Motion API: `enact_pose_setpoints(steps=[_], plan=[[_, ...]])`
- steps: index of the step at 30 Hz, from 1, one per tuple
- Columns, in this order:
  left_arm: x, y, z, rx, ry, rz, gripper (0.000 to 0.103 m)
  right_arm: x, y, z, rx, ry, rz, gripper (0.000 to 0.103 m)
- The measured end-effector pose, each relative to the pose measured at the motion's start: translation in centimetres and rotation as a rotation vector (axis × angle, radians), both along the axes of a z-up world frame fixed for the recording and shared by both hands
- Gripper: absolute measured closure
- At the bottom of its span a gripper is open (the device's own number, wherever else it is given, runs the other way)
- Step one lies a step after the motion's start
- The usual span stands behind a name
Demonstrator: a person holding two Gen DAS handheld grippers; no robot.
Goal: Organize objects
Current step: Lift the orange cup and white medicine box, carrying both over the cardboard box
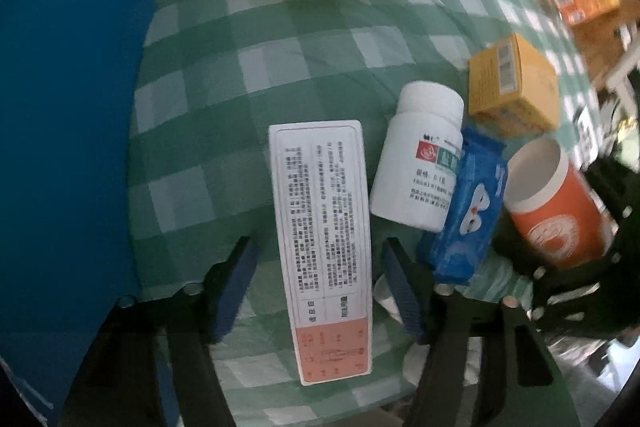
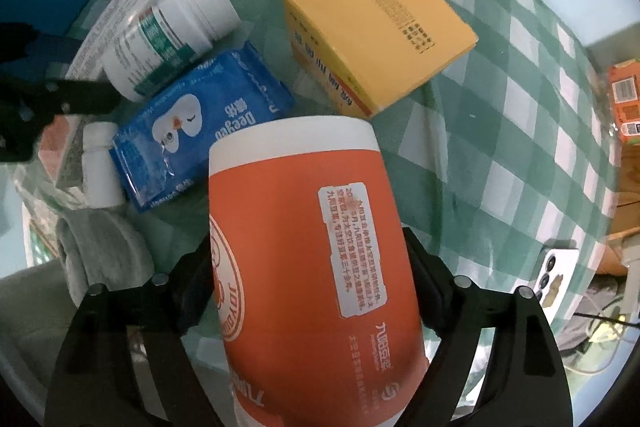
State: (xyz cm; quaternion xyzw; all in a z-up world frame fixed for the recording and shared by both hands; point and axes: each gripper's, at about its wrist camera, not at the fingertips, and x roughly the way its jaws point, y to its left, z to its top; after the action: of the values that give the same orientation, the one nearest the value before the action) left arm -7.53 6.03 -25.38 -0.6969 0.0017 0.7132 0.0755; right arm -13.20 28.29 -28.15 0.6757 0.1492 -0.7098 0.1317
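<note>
While the right gripper (image 2: 308, 287) is clamped on the orange cup (image 2: 308, 267) at lower centre of the right wrist view, the left gripper (image 1: 316, 287) stands apart around the long white box (image 1: 324, 243), low in the left wrist view. Right of that box on the checked bench (image 1: 224, 75) lie a white bottle (image 1: 420, 155), a blue wipes pack (image 1: 468, 211) and a yellow box (image 1: 512, 87).

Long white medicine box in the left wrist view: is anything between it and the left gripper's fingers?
Nothing visible. The long white medicine box lies flat on the checked cloth between the open fingers of the left gripper; the white bottle sits outside them.
</note>
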Motion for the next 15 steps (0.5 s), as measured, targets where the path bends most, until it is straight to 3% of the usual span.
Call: enact_pose_setpoints(steps=[1, 8, 15], plan=[[0.1, 0.2, 0.1, -0.018, 0.01, -0.018, 0.06, 0.0, 0.4, 0.1, -0.005, 0.016, -0.006, 0.026], [0.7, -0.1, 0.6, 0.046, 0.01, -0.016, 0.061, 0.0, 3.5, 1.2, -0.076, 0.077, -0.053, 0.026], [1.4, -0.4, 3.2, 0.076, 0.06, -0.05, 0.06, -0.1, 5.7, 4.1, -0.126, 0.139, -0.047, 0.026]])
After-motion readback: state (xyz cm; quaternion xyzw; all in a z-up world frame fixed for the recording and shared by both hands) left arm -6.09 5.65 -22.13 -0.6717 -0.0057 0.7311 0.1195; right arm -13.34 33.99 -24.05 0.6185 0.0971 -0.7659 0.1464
